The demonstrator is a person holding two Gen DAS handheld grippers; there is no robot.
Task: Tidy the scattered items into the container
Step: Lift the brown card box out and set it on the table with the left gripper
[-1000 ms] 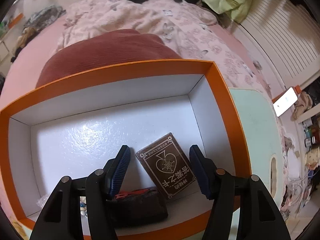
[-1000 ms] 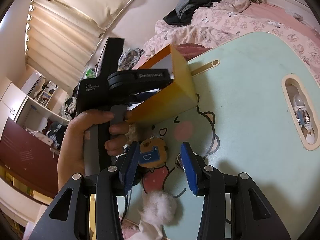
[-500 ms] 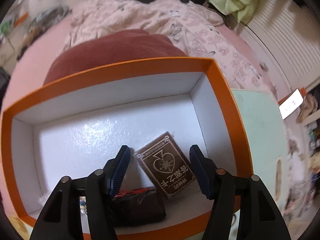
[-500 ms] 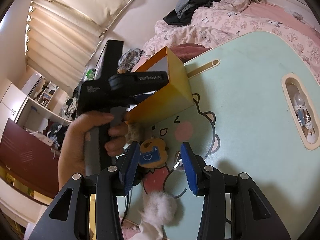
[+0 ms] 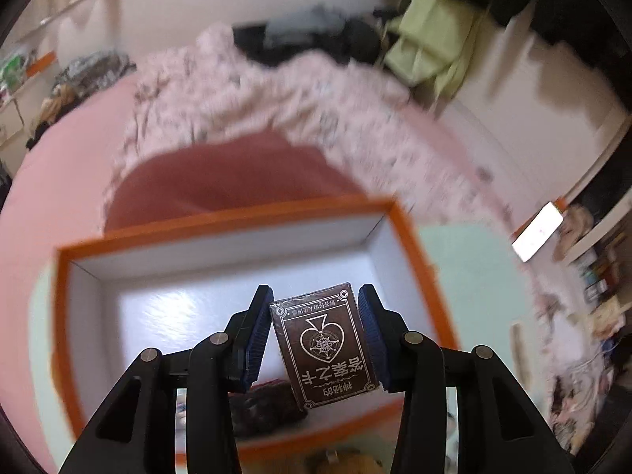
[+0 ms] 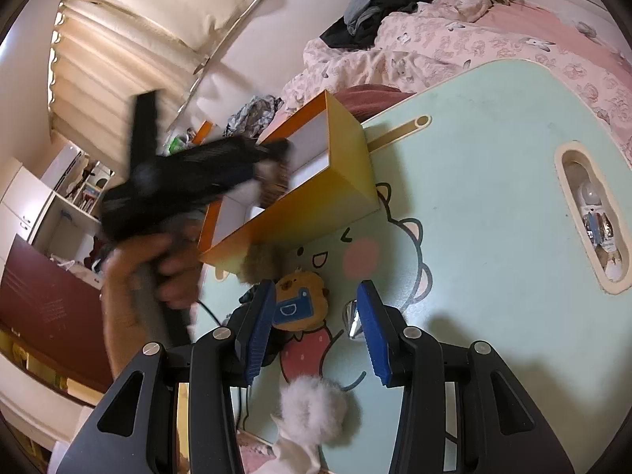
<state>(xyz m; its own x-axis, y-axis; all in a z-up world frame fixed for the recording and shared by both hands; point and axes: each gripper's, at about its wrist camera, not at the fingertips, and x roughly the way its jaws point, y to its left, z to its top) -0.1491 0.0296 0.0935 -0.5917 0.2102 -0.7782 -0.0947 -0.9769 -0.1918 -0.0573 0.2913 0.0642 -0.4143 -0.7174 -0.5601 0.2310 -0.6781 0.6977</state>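
In the left wrist view my left gripper (image 5: 316, 331) is shut on a dark brown card box (image 5: 324, 343) with a spade emblem, held above the orange box (image 5: 237, 217) with a white inside. A dark pouch (image 5: 264, 407) lies in the box near its front wall. In the right wrist view my right gripper (image 6: 314, 331) is open and hovers over a brown plush keychain (image 6: 300, 304) lying on the mint table (image 6: 493, 237). The orange box (image 6: 316, 205) stands behind it, with the left gripper blurred above it.
A white fluffy pompom (image 6: 312, 407) and a silver cone (image 6: 351, 322) lie by the right gripper. A brown furry ball (image 6: 256, 264) rests against the box. The table has a slot (image 6: 592, 213) at right. A bed with pink bedding (image 5: 256, 98) lies beyond.
The left gripper has closed on the card box and lifted it up and back from the box floor. The right gripper has stayed still.
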